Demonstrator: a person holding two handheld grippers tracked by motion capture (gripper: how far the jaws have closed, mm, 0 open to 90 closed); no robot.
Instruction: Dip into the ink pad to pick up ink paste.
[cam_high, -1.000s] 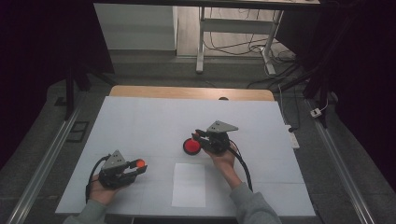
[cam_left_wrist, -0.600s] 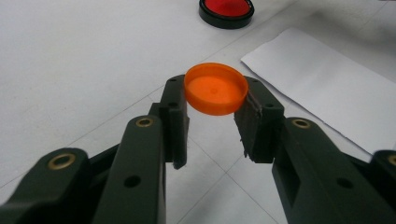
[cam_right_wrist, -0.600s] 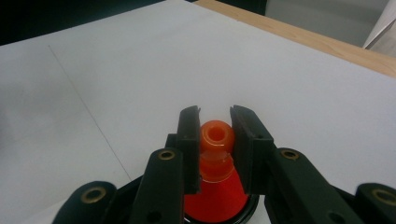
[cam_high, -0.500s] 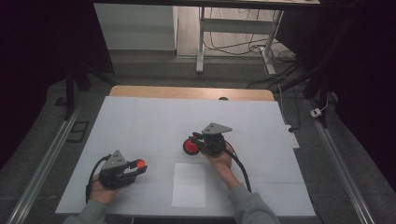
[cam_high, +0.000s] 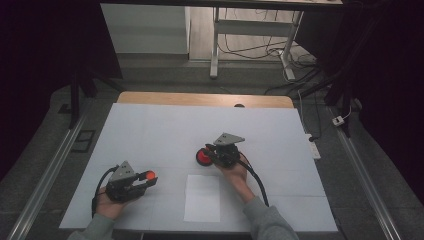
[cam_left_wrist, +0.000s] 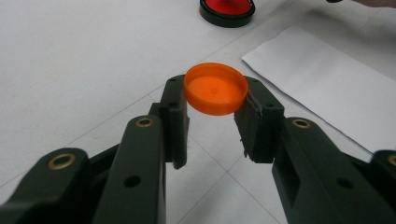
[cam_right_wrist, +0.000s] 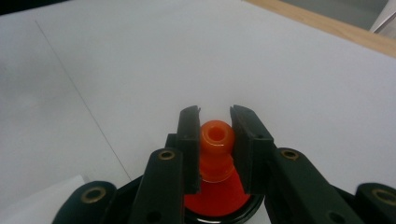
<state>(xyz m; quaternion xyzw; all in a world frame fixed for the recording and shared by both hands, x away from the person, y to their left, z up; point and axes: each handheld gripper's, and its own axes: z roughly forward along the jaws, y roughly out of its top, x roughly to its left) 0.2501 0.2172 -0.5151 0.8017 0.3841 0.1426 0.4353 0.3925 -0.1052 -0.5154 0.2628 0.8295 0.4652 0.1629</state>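
My left gripper (cam_left_wrist: 215, 109) is shut on an orange round cap (cam_left_wrist: 215, 88), held by its rim just above the white table. From above, that cap (cam_high: 148, 175) and the left gripper (cam_high: 146, 179) are at the near left. My right gripper (cam_right_wrist: 215, 121) is shut on an orange stamp handle (cam_right_wrist: 216, 140) with a hole in its top. The handle's lower end stands in a red ink pad (cam_right_wrist: 217, 198) in a black case. In the high view the right gripper (cam_high: 210, 154) is at the table's middle, over the red pad (cam_high: 201, 157).
A white paper sheet (cam_high: 202, 197) lies near the front edge between the two hands, and it lies to the right in the left gripper view (cam_left_wrist: 327, 88). The white table cover (cam_high: 150, 130) ends at a wooden strip (cam_high: 200, 98) at the far side. Cables trail from both grippers.
The right gripper has shifted slightly left over the red pad. The left gripper and its cap have stayed in place.
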